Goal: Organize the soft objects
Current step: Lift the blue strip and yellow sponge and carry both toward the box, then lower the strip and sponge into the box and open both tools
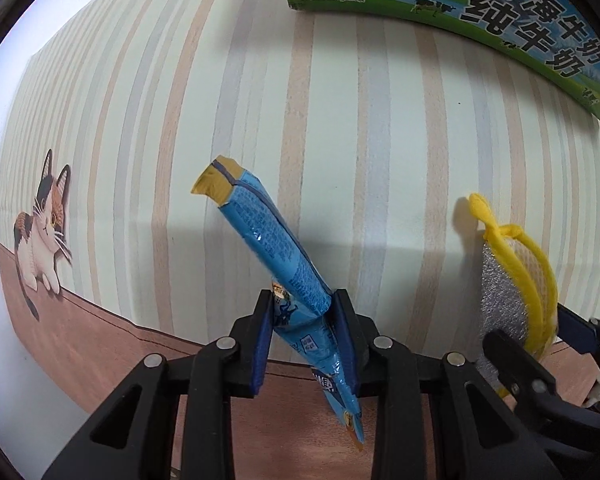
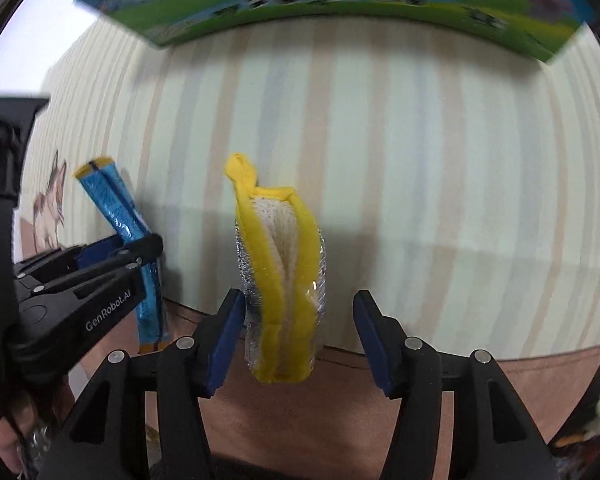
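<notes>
My left gripper (image 1: 302, 320) is shut on a long blue snack pouch (image 1: 268, 240) with a yellow end, and holds it up above the striped mat. The pouch also shows in the right wrist view (image 2: 116, 216), held by the left gripper (image 2: 140, 252). A yellow-edged scrub sponge (image 2: 280, 276) with a silver mesh face stands between my right gripper's (image 2: 300, 320) blue pads. The jaws stand wide; the sponge leans on the left pad (image 2: 228, 332) and is apart from the right one. The sponge also shows at the right of the left wrist view (image 1: 508, 280).
A green and blue milk carton box (image 1: 460, 4) stands at the far edge of the striped mat (image 1: 220, 120); it also shows in the right wrist view (image 2: 340, 4). A cat picture (image 1: 44, 232) is printed on the mat at left.
</notes>
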Available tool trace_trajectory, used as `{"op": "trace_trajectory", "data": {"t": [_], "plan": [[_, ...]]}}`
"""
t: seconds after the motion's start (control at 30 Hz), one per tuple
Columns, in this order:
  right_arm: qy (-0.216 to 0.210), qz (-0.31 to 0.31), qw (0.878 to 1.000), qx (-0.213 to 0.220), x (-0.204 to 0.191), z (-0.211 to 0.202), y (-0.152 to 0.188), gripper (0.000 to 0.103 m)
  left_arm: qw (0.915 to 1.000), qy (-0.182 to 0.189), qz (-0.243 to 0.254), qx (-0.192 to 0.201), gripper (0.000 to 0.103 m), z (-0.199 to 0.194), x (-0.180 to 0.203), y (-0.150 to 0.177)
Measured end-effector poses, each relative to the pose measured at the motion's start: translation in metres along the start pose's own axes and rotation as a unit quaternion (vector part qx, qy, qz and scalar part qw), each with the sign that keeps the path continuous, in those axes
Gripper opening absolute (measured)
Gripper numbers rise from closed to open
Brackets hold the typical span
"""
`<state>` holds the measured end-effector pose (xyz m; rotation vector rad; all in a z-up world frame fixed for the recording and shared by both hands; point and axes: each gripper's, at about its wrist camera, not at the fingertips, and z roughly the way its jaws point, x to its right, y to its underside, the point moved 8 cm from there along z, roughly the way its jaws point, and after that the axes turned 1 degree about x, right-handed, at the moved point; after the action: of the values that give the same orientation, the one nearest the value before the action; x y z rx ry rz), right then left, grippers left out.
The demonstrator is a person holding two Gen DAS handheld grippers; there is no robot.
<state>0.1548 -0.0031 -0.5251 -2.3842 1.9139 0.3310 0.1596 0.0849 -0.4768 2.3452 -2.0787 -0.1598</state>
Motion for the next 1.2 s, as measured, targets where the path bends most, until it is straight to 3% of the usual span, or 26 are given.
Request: {"op": "trace_trajectory", "data": {"t": [0.1, 0.27, 0.33, 0.57, 0.77, 0.9, 1.03, 1.2], "plan": [[0.022, -0.029, 0.999, 0.0, -0.015, 0.005, -0.001, 0.037, 0.9998, 0.019, -0.005, -0.004, 0.025, 0.006, -0.004, 0.007], [0.007, -0.036, 0.999, 0.01, -0.03, -0.001, 0.009, 0.036, 0.9991, 0.041, 0.0, 0.014, 0.025, -0.021, -0.004, 0.01], [-0.008, -0.024, 1.0, 0.018, -0.003, -0.031, 0.018, 0.036, 0.9984, 0.053, 0.001, 0.023, 0.025, -0.035, -0.003, 0.009], [-0.069, 0.017, 0.995, 0.073, 0.023, -0.106, 0.008, 0.036, 0.992, 0.104, 0.021, 0.068, 0.025, -0.114, 0.006, -0.012], [-0.111, 0.04, 0.982, 0.15, 0.044, -0.198, -0.024, 0.036, 0.9832, 0.131, 0.052, 0.115, 0.025, -0.192, 0.024, -0.07], [-0.103, 0.053, 0.973, 0.199, 0.067, -0.253, -0.064, 0.036, 0.9808, 0.121, 0.071, 0.135, 0.025, -0.221, 0.032, -0.122], [-0.053, 0.066, 0.972, 0.22, 0.099, -0.274, -0.115, 0.036, 0.9836, 0.087, 0.087, 0.132, 0.025, -0.219, 0.031, -0.176], [0.012, 0.077, 0.975, 0.206, 0.133, -0.266, -0.172, 0.036, 0.9914, 0.05, 0.101, 0.066, 0.025, -0.168, 0.029, -0.228]]}}
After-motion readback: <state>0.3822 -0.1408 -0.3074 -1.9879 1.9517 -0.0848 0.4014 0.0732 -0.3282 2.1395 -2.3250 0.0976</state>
